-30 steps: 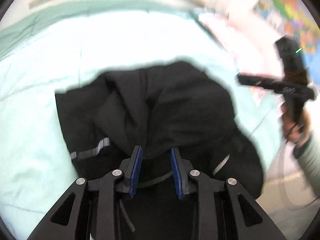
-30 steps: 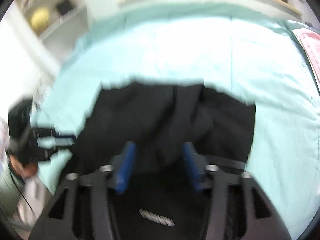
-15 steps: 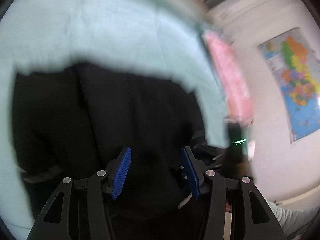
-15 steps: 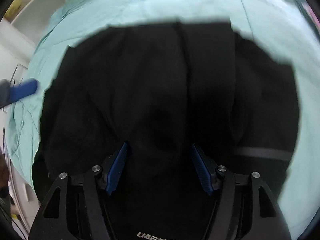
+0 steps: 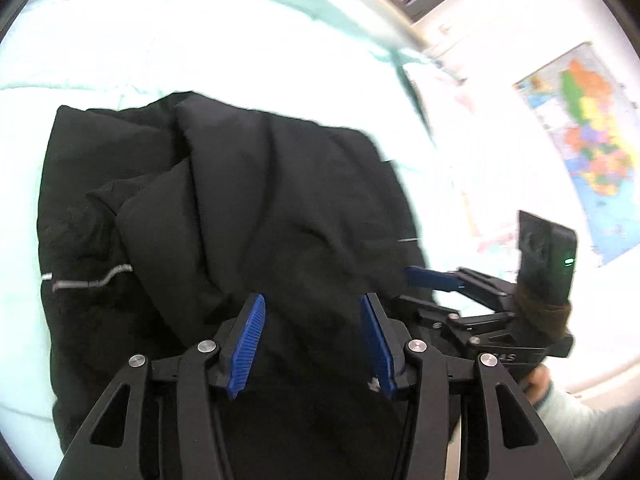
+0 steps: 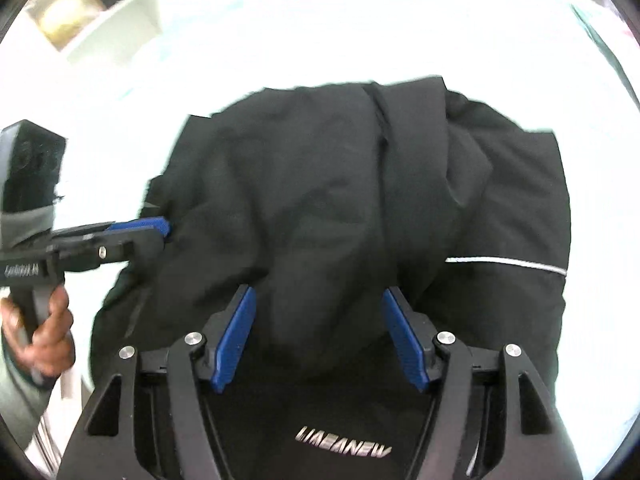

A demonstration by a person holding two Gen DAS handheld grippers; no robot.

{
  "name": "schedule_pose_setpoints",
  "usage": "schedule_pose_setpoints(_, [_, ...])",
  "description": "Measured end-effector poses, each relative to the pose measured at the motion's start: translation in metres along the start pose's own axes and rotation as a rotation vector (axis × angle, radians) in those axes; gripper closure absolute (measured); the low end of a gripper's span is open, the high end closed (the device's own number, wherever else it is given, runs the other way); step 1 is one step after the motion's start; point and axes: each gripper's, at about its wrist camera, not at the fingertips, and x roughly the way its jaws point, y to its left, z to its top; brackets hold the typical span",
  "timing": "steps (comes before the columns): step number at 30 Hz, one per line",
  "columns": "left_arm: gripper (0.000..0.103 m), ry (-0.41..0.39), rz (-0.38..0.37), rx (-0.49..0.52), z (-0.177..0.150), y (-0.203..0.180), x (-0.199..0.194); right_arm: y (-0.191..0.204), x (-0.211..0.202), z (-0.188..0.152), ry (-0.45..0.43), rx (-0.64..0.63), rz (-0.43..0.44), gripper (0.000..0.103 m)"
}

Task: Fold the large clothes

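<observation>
My left gripper (image 5: 312,344): blue pads spread, nothing pinched, black fabric beneath gap. My right gripper (image 6: 320,340): jaws wide apart, empty, over same cloth. Black jacket (image 6: 340,200) bunched, heaped on pale green bedsheet (image 5: 160,40), reflective stripe along sleeve. Beyond: wall map (image 5: 580,140), white shelf (image 6: 92,12).

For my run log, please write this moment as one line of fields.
phase: folding | garment: black jacket bunched on bed | left gripper: open above jacket | right gripper: open above jacket
</observation>
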Motion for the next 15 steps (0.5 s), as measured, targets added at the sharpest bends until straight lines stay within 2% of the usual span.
schedule_pose_setpoints(2, [0.049, 0.012, -0.011, -0.006, -0.007, 0.002, 0.003, 0.008, -0.002, -0.005, 0.002, -0.022, 0.008, 0.033])
schedule_pose_setpoints(5, [0.050, 0.096, 0.136, -0.051, -0.016, 0.023, 0.042, -0.003, 0.031, -0.007, 0.068, -0.029, -0.018, 0.033])
schedule_pose_setpoints(6, [0.050, 0.127, 0.157, -0.089, -0.020, 0.037, 0.060, -0.006, 0.048, -0.012, 0.103, -0.016, -0.034, 0.033])
schedule_pose_setpoints(7, [0.050, 0.137, 0.148, -0.112, -0.021, 0.047, 0.070, -0.020, 0.070, -0.022, 0.141, 0.015, -0.036, 0.033])
schedule_pose_setpoints(9, [0.051, 0.147, 0.160, -0.104, -0.020, 0.050, 0.076, -0.032, 0.081, -0.026, 0.137, 0.055, -0.011, 0.034])
schedule_pose_setpoints(13, [0.050, 0.146, 0.216, 0.005, -0.020, 0.020, 0.058, -0.035, 0.049, -0.028, 0.136, 0.055, 0.012, 0.034])
schedule_pose_setpoints(15, [0.050, 0.134, 0.175, 0.038, -0.020, 0.006, 0.039, -0.039, 0.016, -0.027, 0.089, 0.043, 0.026, 0.033])
